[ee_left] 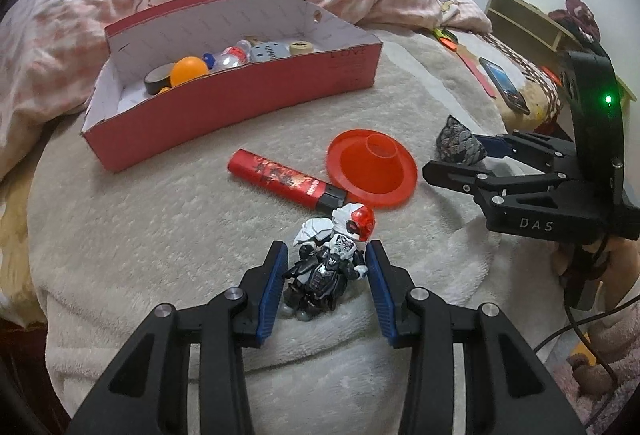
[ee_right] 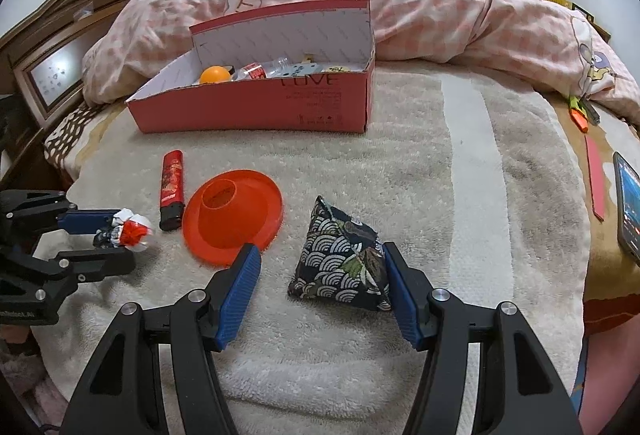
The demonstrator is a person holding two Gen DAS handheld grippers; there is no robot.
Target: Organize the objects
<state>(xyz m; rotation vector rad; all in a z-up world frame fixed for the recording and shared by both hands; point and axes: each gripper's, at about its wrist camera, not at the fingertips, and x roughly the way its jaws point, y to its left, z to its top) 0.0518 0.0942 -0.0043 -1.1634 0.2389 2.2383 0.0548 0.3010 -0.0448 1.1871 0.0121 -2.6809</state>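
My left gripper has its blue pads on either side of the small black-and-white toy robot figure with a red head, which stands on the pale fluffy towel; the pads look to be touching its arms, though I can't be sure they press. From my right wrist camera that same figure shows side-on between those fingers. My right gripper stands wide around the dark pyramid-shaped cloth pouch with a white wave pattern: the right pad is at its edge, and the left pad is clear of it. Only the right view shows the pouch's pattern fully; the left sees a corner.

The red cylindrical lighter and the orange plastic cone-shaped disc lie touching between the grippers and the red cardboard box. Bare towel lies open before the box's near wall. A phone lies by the towel's right edge.
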